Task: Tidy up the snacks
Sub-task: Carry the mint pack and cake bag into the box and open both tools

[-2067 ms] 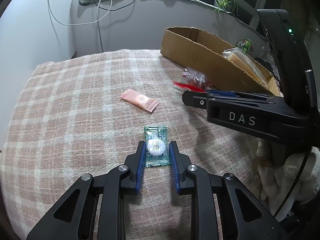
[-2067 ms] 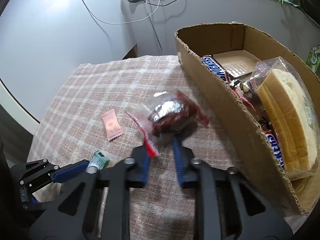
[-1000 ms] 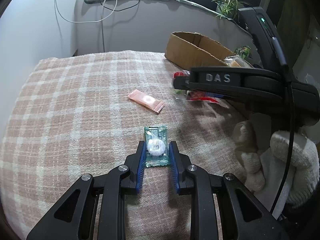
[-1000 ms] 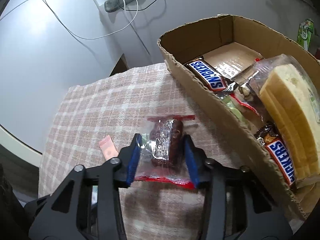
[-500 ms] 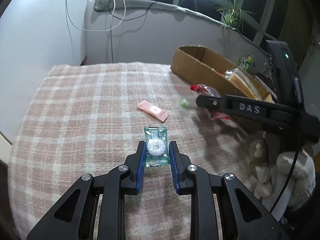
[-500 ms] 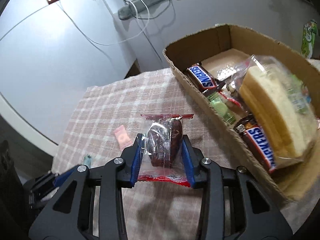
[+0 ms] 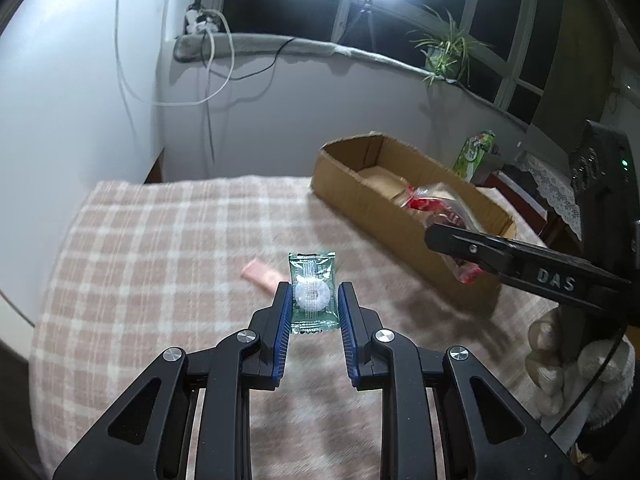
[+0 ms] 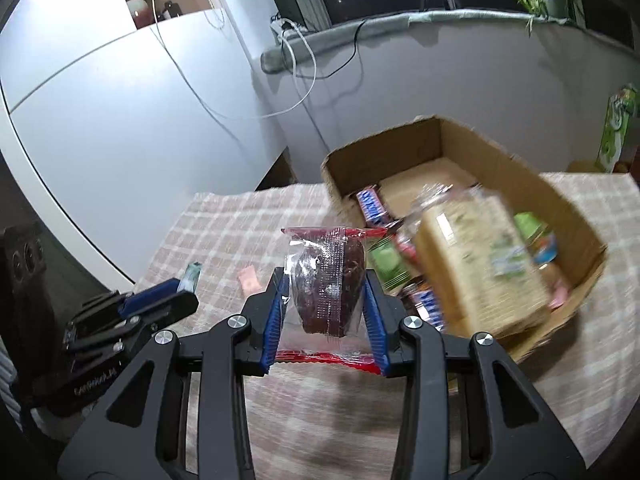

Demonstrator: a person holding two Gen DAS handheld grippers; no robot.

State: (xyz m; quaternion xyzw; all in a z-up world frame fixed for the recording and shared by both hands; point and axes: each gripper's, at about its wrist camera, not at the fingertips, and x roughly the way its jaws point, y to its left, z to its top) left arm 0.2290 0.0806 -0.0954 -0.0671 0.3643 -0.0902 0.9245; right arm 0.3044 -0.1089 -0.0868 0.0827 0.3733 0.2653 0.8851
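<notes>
My left gripper (image 7: 313,306) is shut on a green wrapped candy (image 7: 312,292) and holds it in the air above the checked cloth. My right gripper (image 8: 326,300) is shut on a clear red-edged packet with a dark snack (image 8: 328,284), lifted beside the cardboard box (image 8: 580,220). In the left wrist view the right gripper (image 7: 452,240) holds that packet (image 7: 440,208) at the box's near wall (image 7: 380,216). A pink sachet (image 7: 260,275) lies on the cloth; it also shows in the right wrist view (image 8: 249,278).
The box holds a bagged bread loaf (image 8: 480,264), Snickers bars (image 8: 372,204) and green packets (image 8: 386,264). The checked cloth (image 7: 160,260) covers the table. A green carton (image 7: 474,154) stands behind the box. A wall with cables and a window sill lie beyond.
Both grippers have risen from the cloth with their snacks. The right gripper has carried the dark snack packet towards the box. The pink sachet has stayed put.
</notes>
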